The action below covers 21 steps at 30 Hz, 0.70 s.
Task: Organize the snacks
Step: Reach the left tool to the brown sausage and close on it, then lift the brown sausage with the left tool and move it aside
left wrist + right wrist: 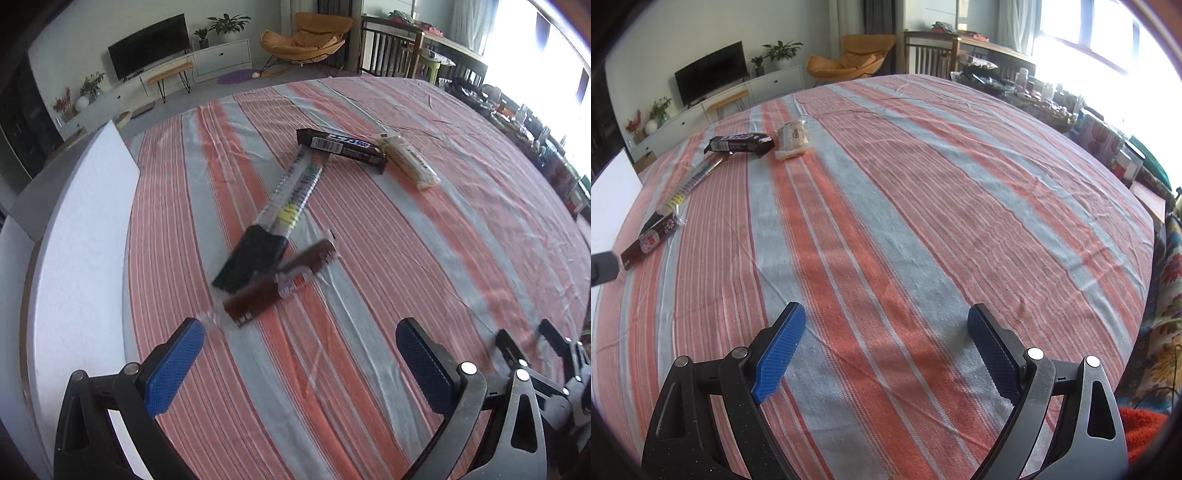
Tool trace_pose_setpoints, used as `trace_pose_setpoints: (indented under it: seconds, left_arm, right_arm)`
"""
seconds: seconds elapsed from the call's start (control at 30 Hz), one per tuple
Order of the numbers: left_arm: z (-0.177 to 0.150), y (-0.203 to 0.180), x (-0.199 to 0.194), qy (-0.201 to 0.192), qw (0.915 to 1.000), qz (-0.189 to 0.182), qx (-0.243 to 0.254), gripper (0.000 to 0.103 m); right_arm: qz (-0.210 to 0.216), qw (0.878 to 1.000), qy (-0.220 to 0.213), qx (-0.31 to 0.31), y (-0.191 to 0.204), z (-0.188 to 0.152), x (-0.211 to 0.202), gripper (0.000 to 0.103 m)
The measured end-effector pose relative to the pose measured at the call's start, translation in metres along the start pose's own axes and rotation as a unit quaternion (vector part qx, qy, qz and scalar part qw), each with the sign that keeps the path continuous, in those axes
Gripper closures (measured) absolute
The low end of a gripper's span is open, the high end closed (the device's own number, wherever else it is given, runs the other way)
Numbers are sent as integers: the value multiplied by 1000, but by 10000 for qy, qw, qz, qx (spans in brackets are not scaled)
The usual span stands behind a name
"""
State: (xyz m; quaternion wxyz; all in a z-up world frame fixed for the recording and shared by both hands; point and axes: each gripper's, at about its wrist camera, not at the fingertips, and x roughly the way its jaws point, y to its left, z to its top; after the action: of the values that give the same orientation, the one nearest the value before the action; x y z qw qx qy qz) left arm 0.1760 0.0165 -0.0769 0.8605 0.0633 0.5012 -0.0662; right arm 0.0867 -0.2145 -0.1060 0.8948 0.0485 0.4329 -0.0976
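Observation:
Several snacks lie on the striped tablecloth (406, 258). A brown snack bar (280, 282) lies just ahead of my left gripper (299, 339), which is open and empty. Beside it is a long clear candy pack with a black end (280, 206). Farther off are a dark chocolate bar (341, 149) and a cream wafer pack (408, 160). My right gripper (886, 325) is open and empty over bare cloth. In its view the brown bar (650, 240), candy pack (689, 186), chocolate bar (740, 144) and wafer pack (793, 140) lie far left.
A white foam board (81, 258) stands along the table's left edge, also in the right wrist view (609, 206). The right gripper's fingers (517, 350) show at the lower right of the left wrist view. Chairs, a TV unit and cluttered shelves lie beyond the table.

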Motion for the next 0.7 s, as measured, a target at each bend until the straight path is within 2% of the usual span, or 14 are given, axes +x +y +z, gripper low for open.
trace_pose_setpoints:
  seconds: [0.1,0.2,0.3,0.33,0.4,0.43,0.47,0.6,0.7]
  left_arm:
    - [11,-5,19,-96,9989,191,406,1]
    - [12,-10,37,62,9968,239,762,10]
    - [7,-14,40,175,9964,86,828,20]
    - [5,-15,39,158,9965,60,818,25]
    - [-1,-18,37,222,9967,-24,781,45]
    - [-3,-18,35,256,9970,-132,721,62]
    - [-5,-19,33,317,9972,-313,607,73]
    - [-11,-35,29,393,9944,-905,370,74]
    - [-13,-54,26,320,9906,-1270,406,66]
  right_arm:
    - [-1,10000,0,3,0,0,0,11]
    - [0,10000,0,2,0,0,0,11]
    - [-3,10000,-1,3,0,0,0,11]
    - [-4,10000,-2,5,0,0,0,11]
    - [-5,10000,-2,5,0,0,0,11]
    - [-3,10000,-2,5,0,0,0,11]
    - [-4,10000,-2,5,0,0,0,11]
    - [-1,10000,-3,4,0,0,0,11]
    - [2,10000,-3,5,0,0,0,11]
